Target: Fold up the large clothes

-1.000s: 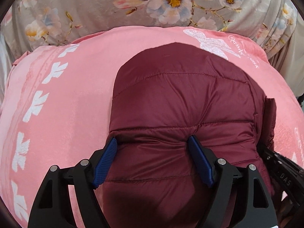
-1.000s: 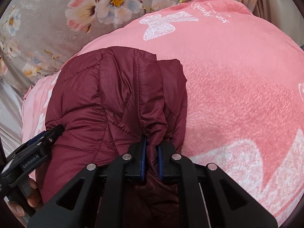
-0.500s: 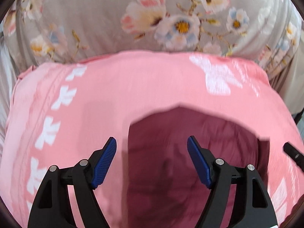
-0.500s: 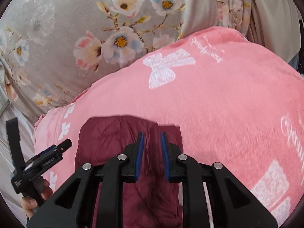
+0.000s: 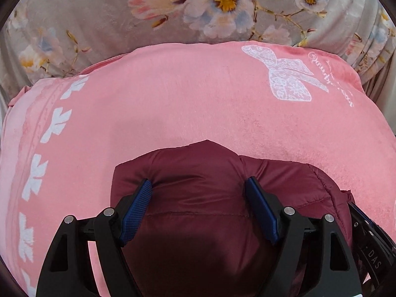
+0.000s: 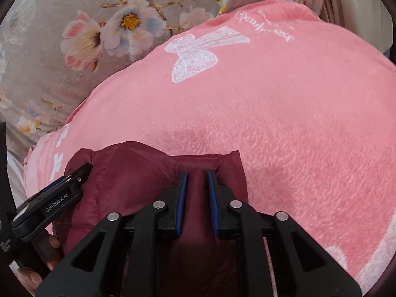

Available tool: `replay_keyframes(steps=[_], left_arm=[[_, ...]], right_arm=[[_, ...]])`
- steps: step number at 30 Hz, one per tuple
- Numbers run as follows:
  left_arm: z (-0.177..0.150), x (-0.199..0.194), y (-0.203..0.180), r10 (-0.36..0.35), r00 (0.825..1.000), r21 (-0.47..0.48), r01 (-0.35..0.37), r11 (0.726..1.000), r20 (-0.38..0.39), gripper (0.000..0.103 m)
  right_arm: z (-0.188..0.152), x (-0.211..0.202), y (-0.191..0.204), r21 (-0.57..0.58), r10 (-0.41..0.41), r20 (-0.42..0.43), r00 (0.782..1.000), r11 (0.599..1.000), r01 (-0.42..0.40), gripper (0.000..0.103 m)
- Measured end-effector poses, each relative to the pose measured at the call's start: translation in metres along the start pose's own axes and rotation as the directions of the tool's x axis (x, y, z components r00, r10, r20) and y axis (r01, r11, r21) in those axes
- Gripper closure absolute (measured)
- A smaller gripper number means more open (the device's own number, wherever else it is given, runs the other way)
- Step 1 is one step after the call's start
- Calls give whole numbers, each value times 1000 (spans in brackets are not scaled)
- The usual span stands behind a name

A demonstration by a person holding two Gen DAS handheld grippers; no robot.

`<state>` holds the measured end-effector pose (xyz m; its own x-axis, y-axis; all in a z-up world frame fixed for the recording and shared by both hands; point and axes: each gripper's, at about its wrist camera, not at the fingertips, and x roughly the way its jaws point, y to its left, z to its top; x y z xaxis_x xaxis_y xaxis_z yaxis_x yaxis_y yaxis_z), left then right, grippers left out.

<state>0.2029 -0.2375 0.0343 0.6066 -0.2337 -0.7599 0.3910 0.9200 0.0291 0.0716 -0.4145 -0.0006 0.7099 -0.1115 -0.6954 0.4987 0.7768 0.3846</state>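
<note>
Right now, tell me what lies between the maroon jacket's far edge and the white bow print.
Only bare pink blanket lies between the maroon jacket and the white bow print; both wrist views show it.

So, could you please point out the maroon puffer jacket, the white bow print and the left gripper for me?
maroon puffer jacket (image 5: 198, 170): left wrist view, on the puffed fold ahead of the fingers.
white bow print (image 6: 195, 52): right wrist view, on the bow's knot on the pink blanket.
left gripper (image 5: 199, 190): left wrist view, midway between the blue fingertips.

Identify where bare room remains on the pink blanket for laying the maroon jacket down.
Bare pink blanket lies between the maroon jacket and the floral sheet, and right of the jacket in the right wrist view. It is crowded near the left gripper and right gripper.
</note>
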Motion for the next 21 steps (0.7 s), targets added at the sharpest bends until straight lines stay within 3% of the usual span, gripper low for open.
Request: replay_keyframes(steps=[10, 21], left_arm=[[-14, 12, -11, 51, 994, 19, -53, 998, 92, 21], [-22, 19, -17, 81, 988, 18, -84, 996, 130, 19]], right_arm=[[-14, 13, 8, -59, -46, 49, 998, 997, 48, 88], [-15, 17, 9, -68, -56, 58, 997, 996, 60, 88]])
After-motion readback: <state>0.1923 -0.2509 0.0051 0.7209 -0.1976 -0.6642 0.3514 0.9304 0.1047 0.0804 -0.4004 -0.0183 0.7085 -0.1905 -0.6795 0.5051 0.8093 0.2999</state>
